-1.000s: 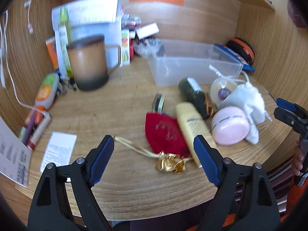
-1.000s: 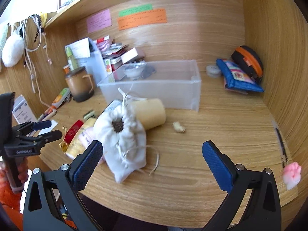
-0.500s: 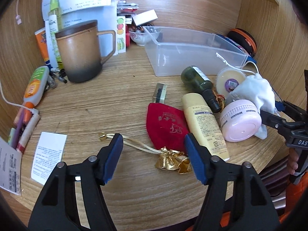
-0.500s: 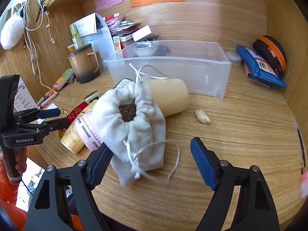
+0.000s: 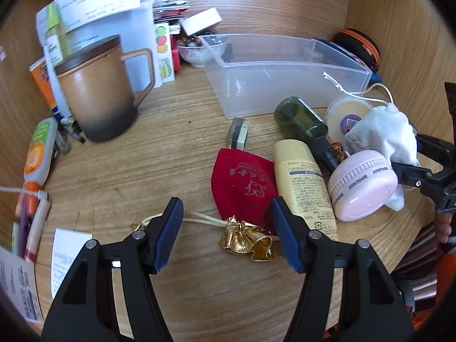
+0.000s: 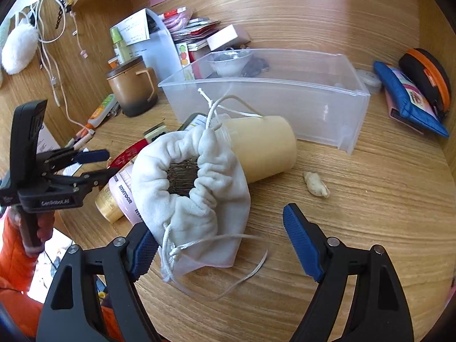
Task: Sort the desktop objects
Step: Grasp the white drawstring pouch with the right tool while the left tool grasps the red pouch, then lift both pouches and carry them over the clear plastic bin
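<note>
Red velvet is filling the middle of the left wrist view, where we are holding the left gripper [image 5: 226,225] with its blue pads spread apart around the gold-tied neck of a red pouch [image 5: 242,181] lying on the wooden desk [image 5: 142,171]. Just beside the pouch we are seeing a cream tube [image 5: 303,182], a dark green bottle [image 5: 305,125] and a pink jar [image 5: 363,186], with the clear plastic bin [image 5: 285,71] behind them and a brown mug [image 5: 99,91] off to the left. In the right wrist view we are keeping the right gripper [image 6: 218,245] wide open around a white drawstring bag [image 6: 193,199], whose mouth is facing the camera; the left pad is touching the bag's edge, the right pad is standing apart. A beige cup [image 6: 262,145] is lying on its side behind the bag, before the bin [image 6: 285,97].
</note>
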Available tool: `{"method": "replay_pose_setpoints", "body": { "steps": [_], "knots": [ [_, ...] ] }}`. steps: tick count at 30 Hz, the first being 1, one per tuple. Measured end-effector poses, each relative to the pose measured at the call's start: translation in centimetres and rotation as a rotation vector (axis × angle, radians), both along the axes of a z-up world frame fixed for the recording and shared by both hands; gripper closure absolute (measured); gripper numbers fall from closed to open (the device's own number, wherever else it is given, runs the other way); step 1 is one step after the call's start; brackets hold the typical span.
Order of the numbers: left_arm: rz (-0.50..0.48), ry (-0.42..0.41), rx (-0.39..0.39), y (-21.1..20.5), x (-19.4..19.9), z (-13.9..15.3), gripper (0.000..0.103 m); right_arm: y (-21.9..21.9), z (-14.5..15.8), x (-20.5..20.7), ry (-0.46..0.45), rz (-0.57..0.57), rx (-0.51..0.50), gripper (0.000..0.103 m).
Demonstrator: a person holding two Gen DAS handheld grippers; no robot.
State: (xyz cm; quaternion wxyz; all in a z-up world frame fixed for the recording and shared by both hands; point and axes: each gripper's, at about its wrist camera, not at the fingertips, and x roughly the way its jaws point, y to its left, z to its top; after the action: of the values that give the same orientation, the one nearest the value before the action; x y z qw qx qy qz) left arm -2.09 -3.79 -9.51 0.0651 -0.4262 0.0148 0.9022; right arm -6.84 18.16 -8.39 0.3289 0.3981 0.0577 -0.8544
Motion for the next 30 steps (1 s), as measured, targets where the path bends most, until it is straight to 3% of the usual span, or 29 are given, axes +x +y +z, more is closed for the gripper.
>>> {"method": "replay_pose_setpoints", "body": {
  "steps": [4,7,10,13,15,23,30],
  "knots": [
    [-0.073,-0.037,0.049,-0.1,-1.0,0.0,0.062,0.0,0.0,-0.6,-0.015,0.058,-0.003,0.024],
    [-0.108,-0.050,0.051,0.1,-1.6,0.1,0.067,-0.1,-0.1,-0.9,-0.024,0.097,-0.006,0.029],
    [-0.113,-0.066,0.078,0.0,-2.0,0.2,0.069,-0.3,0.0,-0.8,-0.034,0.145,-0.025,0.055],
    [-0.108,-0.066,0.102,0.1,-2.1,0.1,0.070,-0.9,0.0,-0.2,-0.010,0.158,-0.010,0.064],
    [-0.101,-0.061,0.104,0.2,-2.0,0.1,0.071,-1.3,-0.1,0.4,0.023,0.151,0.017,0.076],
    [-0.078,-0.015,0.041,1.0,-1.3,1.0,0.076,-1.2,0.6,1.6,0.061,0.118,0.018,0.082],
    [-0.052,0.032,0.041,0.9,-0.1,2.4,0.076,0.2,2.9,2.8,0.111,0.080,-0.033,0.082]
  ]
}}
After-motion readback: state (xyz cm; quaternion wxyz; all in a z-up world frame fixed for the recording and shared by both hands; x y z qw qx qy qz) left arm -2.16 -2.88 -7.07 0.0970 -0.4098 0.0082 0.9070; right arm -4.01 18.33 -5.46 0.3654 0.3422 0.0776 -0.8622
